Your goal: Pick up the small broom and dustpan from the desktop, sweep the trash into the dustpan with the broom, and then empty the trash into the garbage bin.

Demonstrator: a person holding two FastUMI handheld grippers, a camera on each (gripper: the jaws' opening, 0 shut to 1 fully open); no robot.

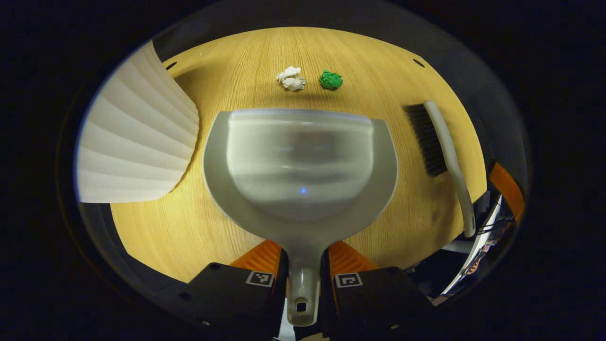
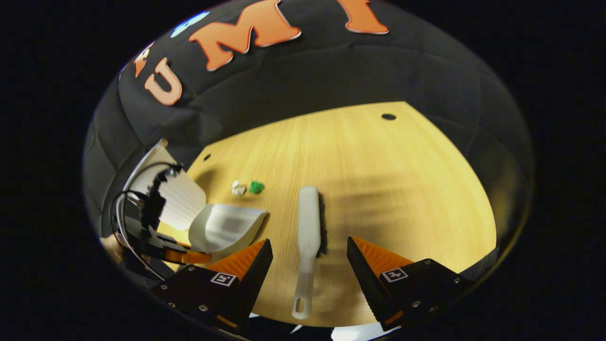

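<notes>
The dustpan (image 1: 303,161) sits tilted above the wooden desktop (image 1: 189,237), its handle clamped between both fingers of the left gripper (image 1: 303,267). Just beyond its lip lie a white paper wad (image 1: 291,78) and a green wad (image 1: 330,79). The broom (image 2: 308,237) lies flat on the desk to the right, and the right gripper (image 2: 310,258) hovers over its handle, fingers spread wide apart, not touching. A white ribbed bin (image 1: 137,142) stands at the left.

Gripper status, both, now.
Left gripper: shut on the grey plastic dustpan handle.
Right gripper: open, straddling the white-handled small broom, not gripping.
</notes>
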